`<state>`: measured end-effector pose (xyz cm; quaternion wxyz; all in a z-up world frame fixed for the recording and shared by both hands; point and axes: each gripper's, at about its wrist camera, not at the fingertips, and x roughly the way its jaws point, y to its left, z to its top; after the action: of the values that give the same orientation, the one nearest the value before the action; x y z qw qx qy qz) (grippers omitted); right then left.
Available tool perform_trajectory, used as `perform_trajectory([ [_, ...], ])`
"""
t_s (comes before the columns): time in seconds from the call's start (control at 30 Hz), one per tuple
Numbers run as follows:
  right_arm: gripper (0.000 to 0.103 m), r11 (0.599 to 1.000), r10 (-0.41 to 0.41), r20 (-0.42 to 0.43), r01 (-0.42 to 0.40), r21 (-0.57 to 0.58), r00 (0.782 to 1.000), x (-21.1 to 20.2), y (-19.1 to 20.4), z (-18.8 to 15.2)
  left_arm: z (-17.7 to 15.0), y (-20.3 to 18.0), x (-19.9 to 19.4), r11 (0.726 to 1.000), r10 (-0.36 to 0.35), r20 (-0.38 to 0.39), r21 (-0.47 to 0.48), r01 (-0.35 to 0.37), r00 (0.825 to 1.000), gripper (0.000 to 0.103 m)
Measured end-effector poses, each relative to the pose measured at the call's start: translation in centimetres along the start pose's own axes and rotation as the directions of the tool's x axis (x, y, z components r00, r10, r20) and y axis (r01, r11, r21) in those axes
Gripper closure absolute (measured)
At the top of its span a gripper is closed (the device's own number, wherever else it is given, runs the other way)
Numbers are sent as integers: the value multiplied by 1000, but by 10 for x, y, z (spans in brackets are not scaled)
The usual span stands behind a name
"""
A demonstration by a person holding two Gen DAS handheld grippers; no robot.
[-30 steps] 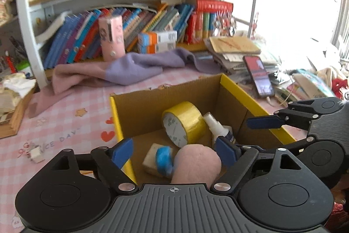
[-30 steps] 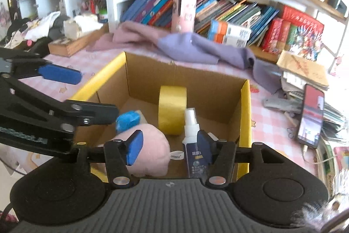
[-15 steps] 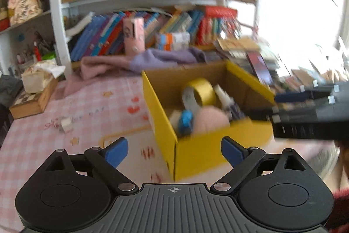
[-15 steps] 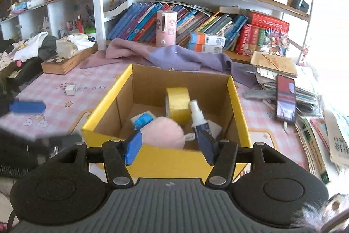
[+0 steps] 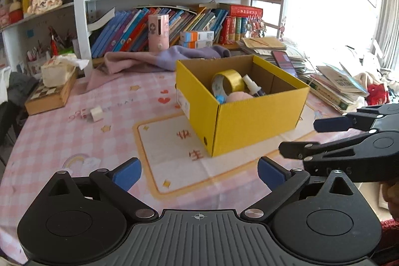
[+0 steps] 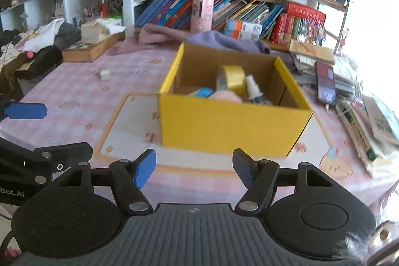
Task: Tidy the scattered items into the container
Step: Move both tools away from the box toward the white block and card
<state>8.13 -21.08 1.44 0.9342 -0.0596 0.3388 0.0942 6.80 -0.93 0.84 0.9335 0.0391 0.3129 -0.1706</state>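
the yellow box (image 5: 249,121) stood on the desk (image 5: 74,141) and held a tape roll (image 5: 228,82), a spray bottle (image 5: 251,87) and a pink soft item (image 5: 239,97). the left claw (image 5: 199,172) and the right claw (image 6: 194,167) were both opening, with nothing between the jaws. a small white block (image 5: 96,113) lay on the far left of the desk, well apart from the box, and could be overlooked. the two claws were near each other; a careless reach for the block risked a clash or a knock to the box.
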Motion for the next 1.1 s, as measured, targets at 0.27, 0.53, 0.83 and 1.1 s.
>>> perform_trajectory([
  [0.27, 31, 998, 60, -26, -61, -34, 998, -9, 44, -7, -20, 24, -27, 997, 76, -15, -23, -76, 997, 2],
  [0.53, 26, 989, 111, -18, -113, -96, 994, -11, 79, -1, -33, 50, -45, 988, 134, -30, -68, -136, 991, 2],
  [0.83, 26, 975, 165, -17, -166, -149, 986, -10, 110, 6, -43, 73, -63, 974, 186, -26, -126, -188, 982, 2],
  [1.1, 26, 959, 203, -16, -202, -199, 979, -4, 129, 16, -46, 91, -68, 959, 221, -28, -177, -222, 975, 2],
])
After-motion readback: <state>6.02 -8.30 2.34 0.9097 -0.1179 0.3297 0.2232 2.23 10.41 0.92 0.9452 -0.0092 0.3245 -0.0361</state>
